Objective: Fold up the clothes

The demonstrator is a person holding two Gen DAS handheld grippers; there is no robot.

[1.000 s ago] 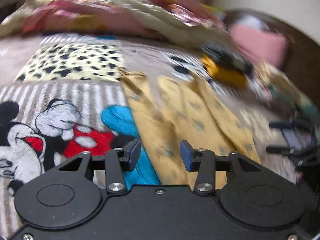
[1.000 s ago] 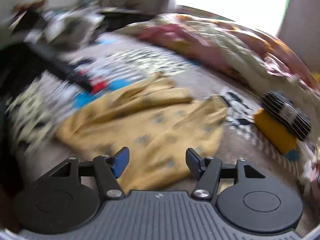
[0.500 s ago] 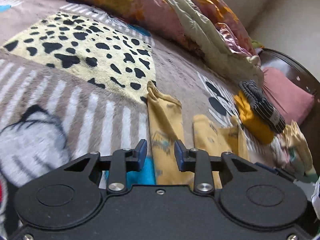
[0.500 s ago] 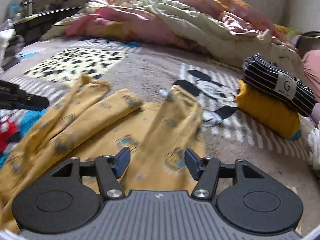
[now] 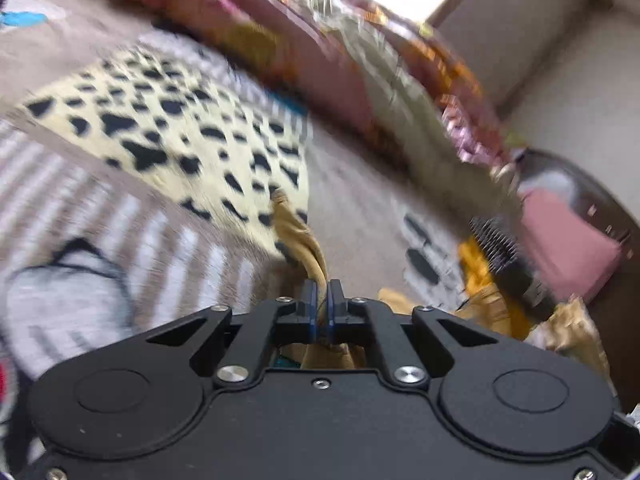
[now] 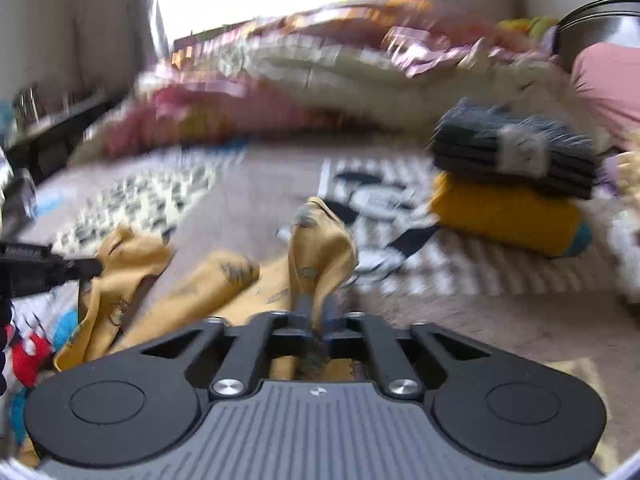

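A yellow printed pair of trousers (image 6: 224, 284) lies on the patterned bed blanket (image 6: 256, 196). My right gripper (image 6: 318, 308) is shut on the end of one leg (image 6: 320, 248), which stands bunched up above the jaws. My left gripper (image 5: 322, 292) is shut on the end of the other leg (image 5: 298, 236). In the right wrist view the left gripper (image 6: 86, 268) shows at the left edge, pinching its leg end (image 6: 124, 252). Both views are blurred by motion.
A folded stack, a dark striped garment (image 6: 516, 152) on a mustard one (image 6: 504, 212), sits on the blanket to the right. A crumpled quilt (image 6: 304, 76) lies along the back. A pink pillow (image 5: 568, 244) leans by the dark headboard (image 6: 600, 20).
Both grippers were open above the trousers; both have now shut on a leg end each. The cloth at each leg end has bunched up.
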